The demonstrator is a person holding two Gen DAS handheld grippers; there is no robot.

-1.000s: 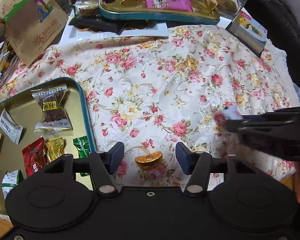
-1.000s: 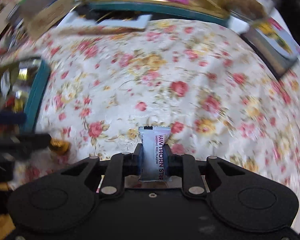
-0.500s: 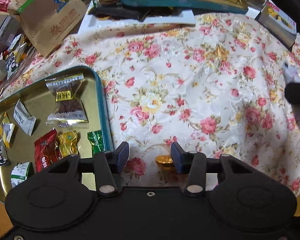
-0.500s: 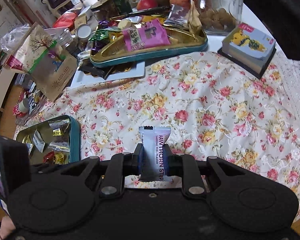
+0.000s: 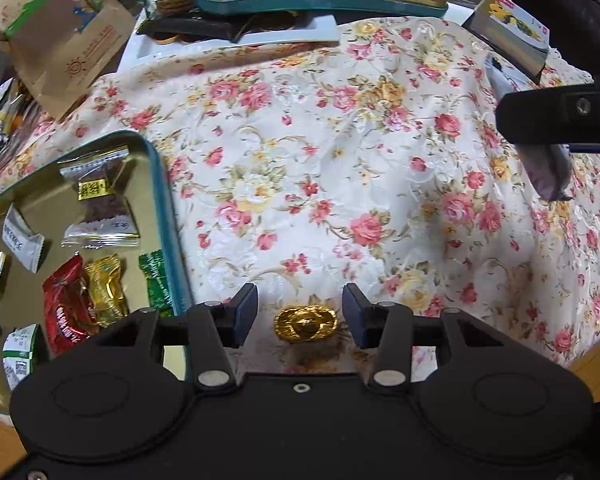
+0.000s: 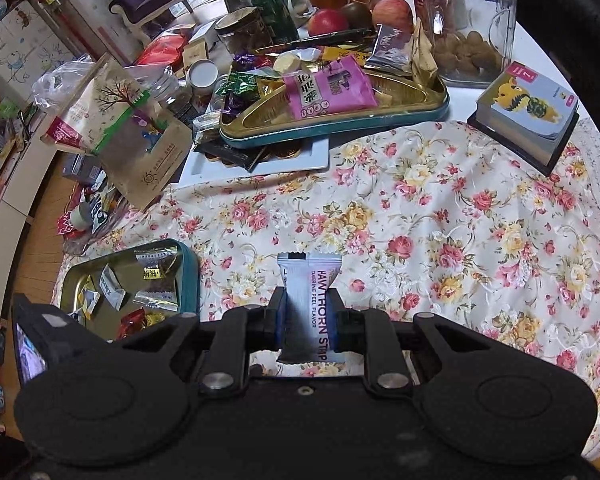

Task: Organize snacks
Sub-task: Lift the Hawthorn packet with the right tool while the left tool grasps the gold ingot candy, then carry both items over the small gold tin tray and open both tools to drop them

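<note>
Now, left gripper (image 5: 300, 312): fingers are standing wide, flanking the gold candy (image 5: 306, 323) without touching it.
Gold candy: is lying on the floral cloth (image 5: 340, 160), just beside the tray (image 5: 168, 216).
Right gripper (image 6: 306, 314): fingers are pinching the hawthorn strip (image 6: 306, 300), holding it upright above the cloth.
Tray: is holding several wrapped snacks, near the table's left edge.

A gold foil-wrapped candy (image 5: 306, 322), shaped like an ingot, lies flat on the floral cloth between the left jaws, touching neither. A white hawthorn strip packet (image 6: 306, 306) with purple lettering stands upright, pinched at mid-length between the right jaws, its serrated top end sticking out beyond them.
</note>
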